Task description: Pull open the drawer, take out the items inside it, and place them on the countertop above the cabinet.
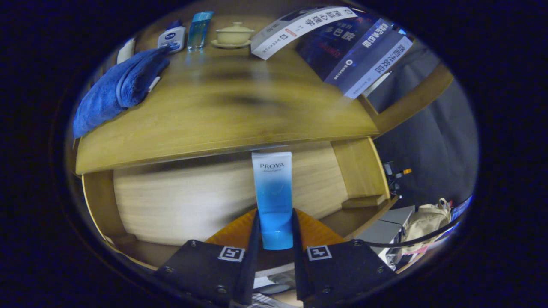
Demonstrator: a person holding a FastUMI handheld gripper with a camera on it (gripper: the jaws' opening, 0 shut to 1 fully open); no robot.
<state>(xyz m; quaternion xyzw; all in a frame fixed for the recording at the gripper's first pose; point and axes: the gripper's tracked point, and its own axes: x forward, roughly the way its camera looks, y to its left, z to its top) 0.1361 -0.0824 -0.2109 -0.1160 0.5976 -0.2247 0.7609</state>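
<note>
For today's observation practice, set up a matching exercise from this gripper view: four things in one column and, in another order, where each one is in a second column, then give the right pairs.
Things:
1. tube
2. blue towel
3. lidded cup
4. tan bag

Places:
A. on a saucer at the far side of the countertop
B. low down, beyond the cabinet's side
C. between the fingers of the gripper, over the open drawer
D. folded on the countertop beside the bottles

Pairs: 1-C, 2-D, 3-A, 4-B
</note>
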